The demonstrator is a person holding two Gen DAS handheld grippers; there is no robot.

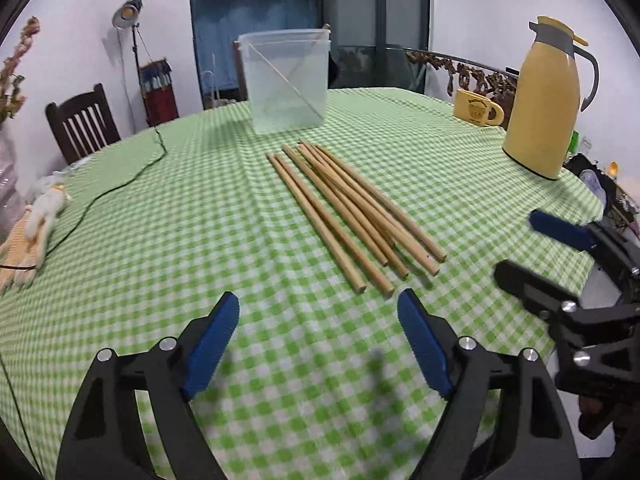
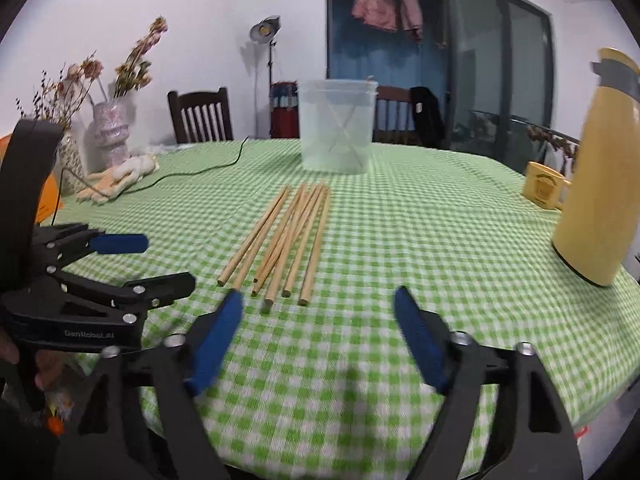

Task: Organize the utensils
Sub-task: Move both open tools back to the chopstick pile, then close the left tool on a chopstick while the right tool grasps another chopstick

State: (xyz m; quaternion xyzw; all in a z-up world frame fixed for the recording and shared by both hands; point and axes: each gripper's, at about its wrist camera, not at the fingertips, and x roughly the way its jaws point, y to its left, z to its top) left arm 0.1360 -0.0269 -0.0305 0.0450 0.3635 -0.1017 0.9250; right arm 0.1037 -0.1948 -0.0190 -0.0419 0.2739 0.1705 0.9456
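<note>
both grippers, left gripper (image 1: 318, 312) and right gripper (image 2: 318, 308), we kept spread and empty; two chopsticks stood in the container (image 1: 286, 80), seven chopsticks (image 1: 352, 216) still lay on the table.

Seven or so pale wooden chopsticks (image 1: 352, 212), lying flat in a loose bunch, partly crossing, just ahead of the left gripper (image 1: 318, 308), near ends close to its tips. Beyond them, well ahead, upright clear plastic container (image 1: 286, 80), two thin sticks crossed inside.
</note>
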